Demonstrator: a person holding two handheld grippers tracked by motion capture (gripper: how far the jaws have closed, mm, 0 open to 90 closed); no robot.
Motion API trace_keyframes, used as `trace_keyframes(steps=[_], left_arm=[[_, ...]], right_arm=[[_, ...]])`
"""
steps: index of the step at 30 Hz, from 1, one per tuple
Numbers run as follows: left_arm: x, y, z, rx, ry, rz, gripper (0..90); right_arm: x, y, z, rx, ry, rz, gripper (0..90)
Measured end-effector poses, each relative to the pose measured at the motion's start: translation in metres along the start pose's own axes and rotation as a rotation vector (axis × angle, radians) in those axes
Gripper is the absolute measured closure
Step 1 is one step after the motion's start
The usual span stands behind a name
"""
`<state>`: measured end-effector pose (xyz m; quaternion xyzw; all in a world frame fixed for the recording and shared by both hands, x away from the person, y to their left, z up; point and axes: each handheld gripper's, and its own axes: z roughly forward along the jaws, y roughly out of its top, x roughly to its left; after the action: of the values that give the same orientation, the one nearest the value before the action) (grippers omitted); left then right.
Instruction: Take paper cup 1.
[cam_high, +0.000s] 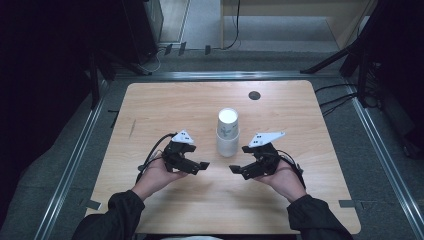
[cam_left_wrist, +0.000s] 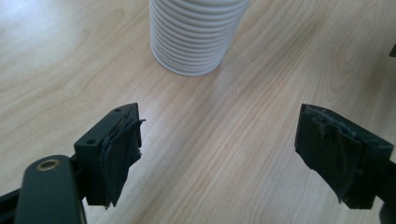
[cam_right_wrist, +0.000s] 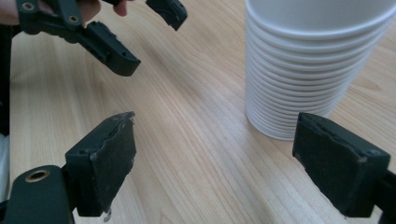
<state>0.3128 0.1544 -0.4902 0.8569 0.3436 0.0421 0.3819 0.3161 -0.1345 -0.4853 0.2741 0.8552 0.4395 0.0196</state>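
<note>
A stack of white paper cups (cam_high: 228, 132) stands upright on the wooden desk (cam_high: 150, 110), at its middle, long axis vertical. The cups are nested, so their rims form close horizontal ridges down the side (cam_right_wrist: 299, 79).

The left gripper (cam_high: 196, 166) and the right gripper (cam_high: 239, 170) are held low over the desk on the near side of the stack, one to each side, tips angled toward each other. Both stand with jaws wide apart and hold nothing.

Key relation: the stack lies ahead of both grippers and between them, apart from each. In the left gripper view the stack (cam_left_wrist: 196, 35) sits ahead and slightly left of the jaw gap. In the right gripper view it sits ahead and right, just beyond the right-hand jaw. Judged from this, the right gripper is the nearer, though the difference is small. A sideways close across the vertical axis looks suited to either.
</note>
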Motion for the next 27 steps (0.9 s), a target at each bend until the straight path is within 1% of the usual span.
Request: trace_keyframes(steps=[1,2,5,6,8,10,12,13,15,18,22,24,25,27], left_arm=[[0.0,0.0,0.0,0.0,-0.002,-0.002,14.9],[-0.001,0.0,0.0,0.006,-0.007,-0.003,14.9],[-0.003,-0.001,0.0,0.023,-0.005,0.011,14.9],[-0.003,-0.001,0.0,0.024,-0.005,0.018,14.9],[-0.004,0.0,-0.001,0.02,-0.011,0.019,14.9],[-0.004,0.0,-0.001,0.021,-0.011,0.022,14.9],[-0.003,0.0,-0.002,0.024,0.0,0.03,15.0],[-0.002,-0.001,-0.003,0.024,-0.002,0.025,15.0],[0.0,-0.001,-0.004,0.023,0.001,0.018,15.0],[0.001,-0.002,-0.007,0.018,0.0,0.015,15.0],[0.001,-0.002,-0.008,0.019,-0.004,0.02,15.3],[0.0,-0.002,-0.009,0.02,-0.004,0.028,15.7],[0.0,-0.003,-0.01,0.02,-0.007,0.029,15.7],[0.0,-0.003,-0.01,0.018,-0.008,0.027,15.7]], right_arm=[[-0.001,0.0,0.0,0.01,0.003,0.018,14.7],[-0.001,0.0,0.0,0.016,0.0,0.019,15.2],[0.001,-0.001,0.002,0.035,-0.003,-0.001,18.2],[0.001,-0.001,0.002,0.038,-0.004,-0.008,19.4],[0.002,0.0,0.002,0.041,-0.001,-0.015,19.6],[0.002,0.0,0.002,0.045,0.004,-0.012,19.6],[0.001,0.0,0.003,0.047,0.004,0.005,19.4],[0.001,0.001,0.003,0.049,0.0,0.017,19.4],[0.001,0.002,0.001,0.046,-0.004,0.023,19.8],[0.002,0.005,-0.002,0.064,-0.025,0.014,23.9],[0.001,0.006,-0.007,0.058,-0.037,0.0,25.7],[-0.001,0.006,-0.009,0.059,-0.043,-0.002,26.3],[-0.002,0.007,-0.009,0.059,-0.039,0.0,27.5],[-0.004,0.008,-0.011,0.066,-0.045,-0.001,28.4]])
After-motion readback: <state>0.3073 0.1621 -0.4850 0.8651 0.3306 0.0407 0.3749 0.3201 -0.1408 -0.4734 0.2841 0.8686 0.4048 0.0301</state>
